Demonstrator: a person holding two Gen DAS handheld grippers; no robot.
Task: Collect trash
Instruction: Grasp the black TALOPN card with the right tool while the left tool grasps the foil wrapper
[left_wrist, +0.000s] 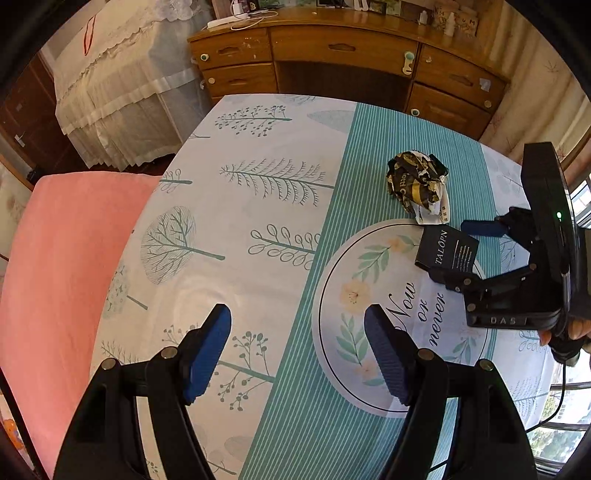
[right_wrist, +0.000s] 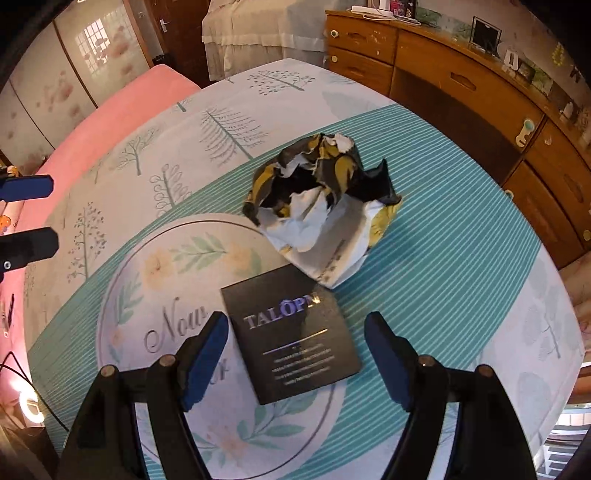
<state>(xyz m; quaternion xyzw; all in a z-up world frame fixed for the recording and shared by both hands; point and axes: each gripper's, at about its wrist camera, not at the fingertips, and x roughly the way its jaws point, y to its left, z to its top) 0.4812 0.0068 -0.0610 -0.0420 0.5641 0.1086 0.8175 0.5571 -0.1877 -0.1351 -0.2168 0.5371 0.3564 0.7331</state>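
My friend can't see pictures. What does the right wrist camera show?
The open right gripper hovers over a flat black card lying on the tablecloth. Just beyond the card sits a crumpled wrapper.

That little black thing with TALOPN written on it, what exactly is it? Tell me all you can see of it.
The black card looks like a flat, square piece of glossy black cardstock or a thin packet. It carries shiny silver "TALOPN" lettering, a thin line and several rows of tiny print too small to read. It lies flat on the patterned tablecloth, partly over the round floral print. Its far corner meets or nearly meets the crumpled wrapper. The right gripper straddles it, jaws open, not visibly touching.
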